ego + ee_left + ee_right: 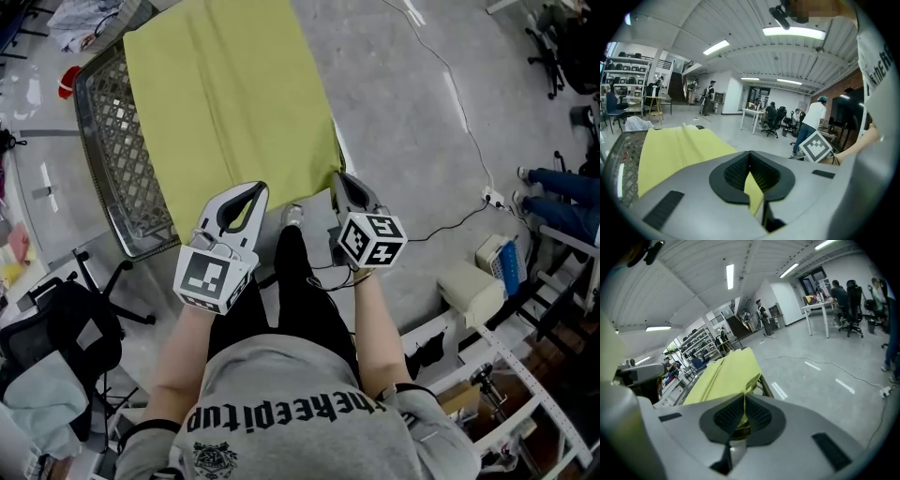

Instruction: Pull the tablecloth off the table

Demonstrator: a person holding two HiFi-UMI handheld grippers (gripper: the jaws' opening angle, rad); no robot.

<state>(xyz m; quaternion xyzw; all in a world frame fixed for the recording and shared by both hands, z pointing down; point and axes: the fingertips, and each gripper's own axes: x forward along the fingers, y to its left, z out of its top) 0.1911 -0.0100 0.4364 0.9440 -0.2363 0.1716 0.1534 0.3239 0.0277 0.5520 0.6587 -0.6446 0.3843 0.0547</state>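
A yellow-green tablecloth lies over a metal mesh table, reaching toward me. My left gripper is shut on the cloth's near edge at the left; a strip of the tablecloth hangs between its black pads. My right gripper is shut on the near right corner, the tablecloth running away from its jaws and a thin fold pinched between them. Both grippers sit side by side at the cloth's near edge, with my arms below them.
The mesh table's bare left side and rim show beside the cloth. An office chair stands at the lower left. A white cable runs across the grey floor to a socket strip. A white frame and boxes stand at right. People stand and sit at distant desks.
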